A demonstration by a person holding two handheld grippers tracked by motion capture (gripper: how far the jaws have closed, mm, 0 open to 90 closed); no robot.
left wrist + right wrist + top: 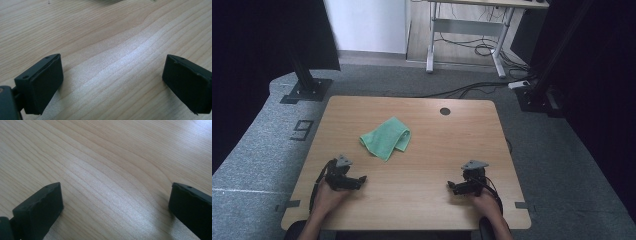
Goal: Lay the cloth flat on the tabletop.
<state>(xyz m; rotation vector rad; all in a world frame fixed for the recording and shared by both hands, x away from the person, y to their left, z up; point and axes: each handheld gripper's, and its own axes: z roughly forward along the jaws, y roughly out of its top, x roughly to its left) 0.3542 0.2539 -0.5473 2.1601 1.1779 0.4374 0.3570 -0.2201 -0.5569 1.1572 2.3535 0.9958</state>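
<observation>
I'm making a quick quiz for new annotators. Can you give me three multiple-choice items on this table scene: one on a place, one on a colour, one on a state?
1. Where does the cloth lie on the table?
A. Left of centre, beyond the left hand-held gripper
B. At the near right corner
C. Over the round hole

2. What colour is the cloth?
A. Red
B. Green
C. White

3. How do the jaws of the right hand-held gripper stand?
A. Shut on the cloth
B. Shut on nothing
C. Wide open over bare wood

Key:
1. A, since the high view shows it left of centre, farther from the person than the left hand-held gripper.
2. B, since it is plainly mint green.
3. C, since the right gripper view shows only wood grain between the two jaws.
</observation>
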